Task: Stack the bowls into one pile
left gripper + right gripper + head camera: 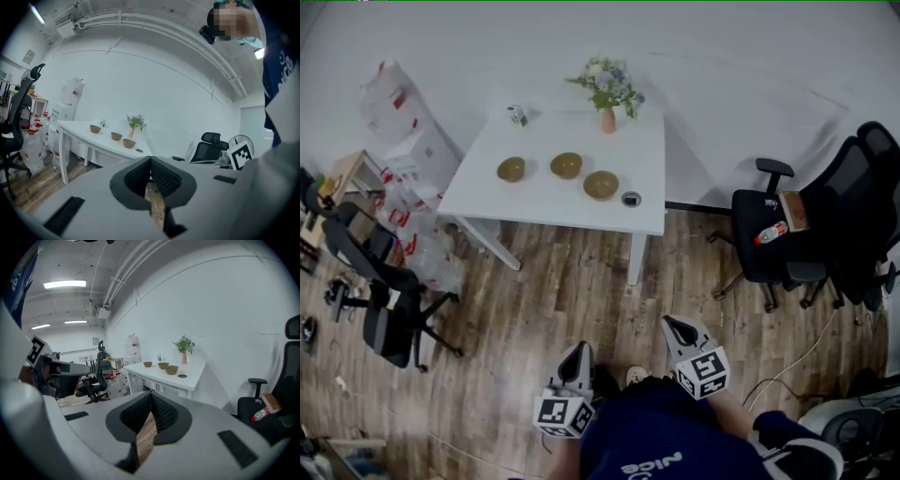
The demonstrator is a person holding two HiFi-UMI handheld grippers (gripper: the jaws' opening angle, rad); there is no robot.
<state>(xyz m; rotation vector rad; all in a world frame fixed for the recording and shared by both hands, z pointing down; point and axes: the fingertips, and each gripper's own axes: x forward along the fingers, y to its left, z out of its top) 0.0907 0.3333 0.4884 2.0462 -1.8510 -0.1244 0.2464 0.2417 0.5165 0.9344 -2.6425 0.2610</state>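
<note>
Claws risk: left claw (578, 349) and right claw (676, 324) are both pinched fully closed with nothing between them, low by the person's body over the wooden floor (544, 300). Reaching a bowl like that would likely just shove it; they must spread first.
Bowls place: all on the white desk (487, 195), in a rough row, each apart from the next and well apart from both claws. None is stacked yet.
Slip risk: a thin rim pinch on the left bowl (511, 170) or middle bowl (566, 166) could let it tilt or drop while carried.
Stack risk: a bowl set off-centre into the right bowl (601, 185) may rock or slide out.
Disc risk: the small dark disc (631, 199) lies just beside the right bowl — a wide claw coming in there could knock it off the desk edge.
Vase risk: the pink vase (608, 120) with flowers stands behind the bowls; an overreach past the middle bowl could topple it.
Approach risk: the black chair (773, 246) sits near the desk's right side and could catch an elbow.
Count bowls: 3
Count claws: 2
Count vase: 1
Count disc: 1
Count small box (517, 114) at desk's far corner: 1
Count chairs: at least 3 — hard to separate.
</note>
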